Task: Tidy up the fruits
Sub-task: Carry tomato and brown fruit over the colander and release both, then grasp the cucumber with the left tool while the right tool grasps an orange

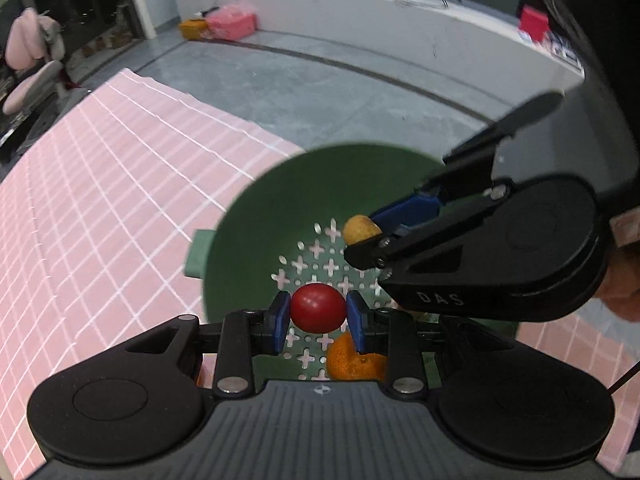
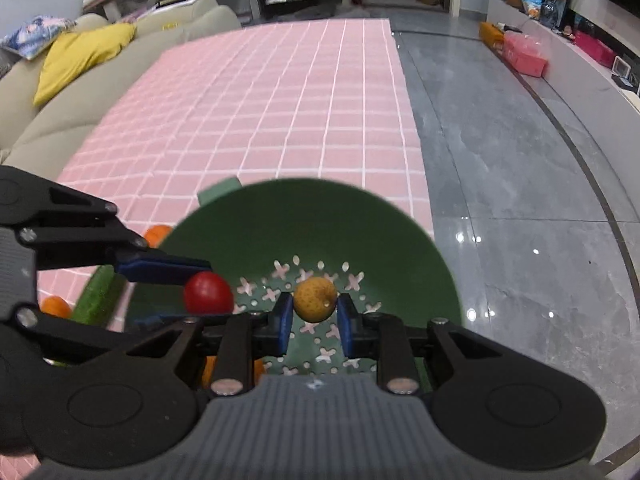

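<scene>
A green colander bowl (image 1: pixel 280 200) (image 2: pixel 400 240) with cross-shaped holes sits near the edge of the pink checked tablecloth. My left gripper (image 1: pixel 318 308) (image 2: pixel 200 288) is shut on a small red round fruit (image 1: pixel 318 307) (image 2: pixel 208 293) above the bowl's inside. My right gripper (image 2: pixel 314 300) (image 1: pixel 366 232) is shut on a small yellow-brown fruit (image 2: pixel 315 299) (image 1: pixel 360 229), also over the bowl. An orange (image 1: pixel 354 362) lies in the bowl beneath the left gripper's fingers.
Beside the bowl on the cloth lie a green cucumber (image 2: pixel 94 296) and two oranges (image 2: pixel 56 307) (image 2: pixel 158 235). The pink tablecloth (image 2: pixel 280 100) stretches away; grey tiled floor (image 2: pixel 520 200) lies past its edge. A beige sofa (image 2: pixel 60 128) with a yellow cushion stands to the left.
</scene>
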`<state>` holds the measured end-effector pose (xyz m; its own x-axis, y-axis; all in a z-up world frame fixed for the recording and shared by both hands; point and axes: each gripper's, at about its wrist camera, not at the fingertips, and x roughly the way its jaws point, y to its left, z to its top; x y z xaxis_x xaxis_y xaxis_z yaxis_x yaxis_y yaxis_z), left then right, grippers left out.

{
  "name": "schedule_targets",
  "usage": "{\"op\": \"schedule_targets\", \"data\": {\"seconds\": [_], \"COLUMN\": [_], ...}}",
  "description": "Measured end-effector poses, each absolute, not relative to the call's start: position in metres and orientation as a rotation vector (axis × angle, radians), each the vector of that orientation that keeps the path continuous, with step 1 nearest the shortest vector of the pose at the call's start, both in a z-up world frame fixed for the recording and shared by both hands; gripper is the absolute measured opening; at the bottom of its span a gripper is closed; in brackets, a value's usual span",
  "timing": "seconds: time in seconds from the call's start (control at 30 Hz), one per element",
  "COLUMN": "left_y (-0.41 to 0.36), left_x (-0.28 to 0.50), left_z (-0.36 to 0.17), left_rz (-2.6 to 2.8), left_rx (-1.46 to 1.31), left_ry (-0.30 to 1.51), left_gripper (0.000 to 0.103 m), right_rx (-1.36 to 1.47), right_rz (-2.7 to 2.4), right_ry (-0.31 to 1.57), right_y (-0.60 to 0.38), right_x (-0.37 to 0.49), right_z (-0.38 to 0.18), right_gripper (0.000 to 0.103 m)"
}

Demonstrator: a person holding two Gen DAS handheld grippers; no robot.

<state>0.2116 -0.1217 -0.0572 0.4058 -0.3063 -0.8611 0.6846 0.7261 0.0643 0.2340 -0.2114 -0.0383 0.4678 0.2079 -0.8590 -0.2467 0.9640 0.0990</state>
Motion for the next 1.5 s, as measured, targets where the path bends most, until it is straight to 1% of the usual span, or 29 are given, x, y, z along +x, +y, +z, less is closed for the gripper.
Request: {"op": "schedule_targets", "data": {"seconds": [0.3, 0.57, 0.67, 0.7, 0.73, 0.93, 1.07, 1.23, 1.5], "left_y": [-0.129, -0.131, -0.132, -0.131, -0.129, -0.116, -0.093, -0.047, 0.037], "left_x": [0.222, 0.225, 0.226, 0.226, 0.225, 0.217, 0.206, 0.183, 0.13], "left_z": [-0.08, -0.084, -0.081, -0.078, -0.074, -0.045, -0.016, 0.011, 0.01], "left_rz": [-0.68, -0.69, -0.673, -0.668, -0.669, -0.64, -0.583, -0.44, -0.251], "left_rx": [0.52, 0.524, 0.53, 0.528, 0.521, 0.509, 0.42, 0.296, 0.173], "left_ry": [1.007, 1.012, 0.984, 0.976, 0.969, 0.932, 0.896, 0.867, 0.9], "left_gripper": [0.034, 0.035, 0.044, 0.052, 0.057, 0.057, 0.058, 0.063, 0.065], "right_rx": [-0.043, -0.059, -0.063, -0.06, -0.054, -0.009, -0.012, -0.026, -0.089], "right_rz": [0.271, 0.262, 0.248, 0.244, 0.242, 0.238, 0.249, 0.28, 0.319], "right_ry": [1.113, 1.152, 1.145, 1.139, 1.134, 1.095, 1.069, 1.026, 0.962], "right_y": [-0.211, -0.212, -0.213, -0.214, -0.215, -0.222, -0.219, -0.211, -0.187], "right_x": [0.25, 0.25, 0.25, 0.25, 0.25, 0.249, 0.244, 0.231, 0.195], "right_z": [-0.063, -0.072, -0.069, -0.068, -0.065, -0.046, -0.031, -0.009, 0.014], "right_gripper": [0.02, 0.02, 0.02, 0.021, 0.021, 0.022, 0.022, 0.022, 0.022]}}
